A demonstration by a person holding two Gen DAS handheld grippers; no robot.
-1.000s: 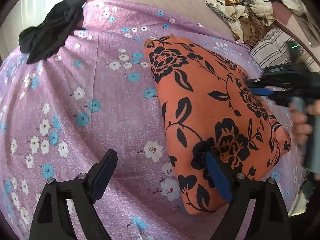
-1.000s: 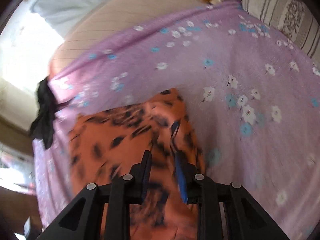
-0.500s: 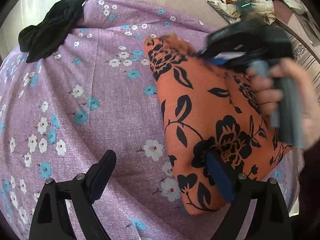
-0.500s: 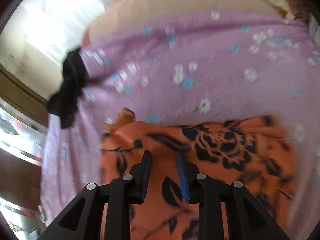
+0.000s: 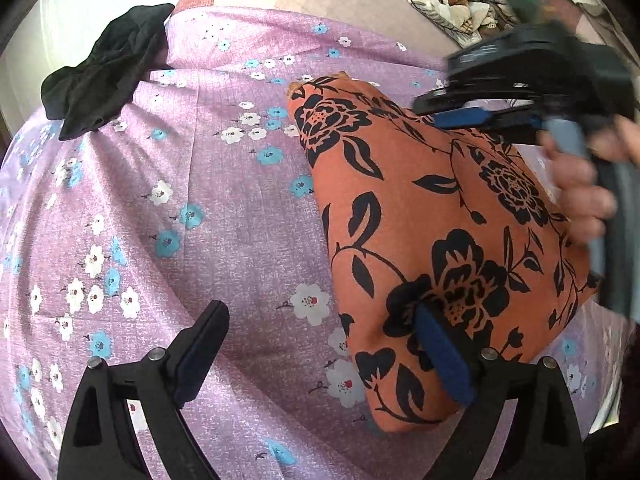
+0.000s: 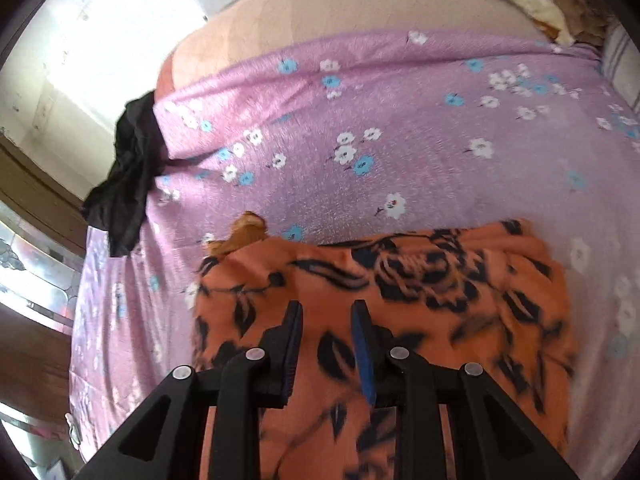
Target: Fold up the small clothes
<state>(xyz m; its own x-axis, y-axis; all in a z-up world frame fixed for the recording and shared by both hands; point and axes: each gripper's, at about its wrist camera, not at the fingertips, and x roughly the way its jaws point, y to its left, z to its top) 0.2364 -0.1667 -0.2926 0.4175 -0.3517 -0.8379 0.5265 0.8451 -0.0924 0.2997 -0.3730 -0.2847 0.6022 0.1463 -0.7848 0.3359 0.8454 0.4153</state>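
Observation:
An orange cloth with black flowers (image 5: 432, 216) lies folded flat on the purple flowered sheet (image 5: 208, 216). My left gripper (image 5: 320, 336) is open wide at the cloth's near left edge; its right finger (image 5: 440, 356) rests over the cloth, its left finger over bare sheet. My right gripper (image 5: 452, 114) hovers over the cloth's far right part, jaws a narrow gap apart and empty. In the right wrist view the gripper (image 6: 326, 320) sits just above the orange cloth (image 6: 420, 292), holding nothing.
A black garment (image 5: 104, 80) lies crumpled at the sheet's far left edge, also in the right wrist view (image 6: 128, 176). A beige patterned cloth heap (image 5: 452, 0) and a striped pillow (image 6: 620, 56) lie at the far right. The sheet (image 6: 400, 128) covers a bed.
My right gripper swept from the cloth's right side across its far part, then drew back a little to the right. The left gripper and cloth stayed still.

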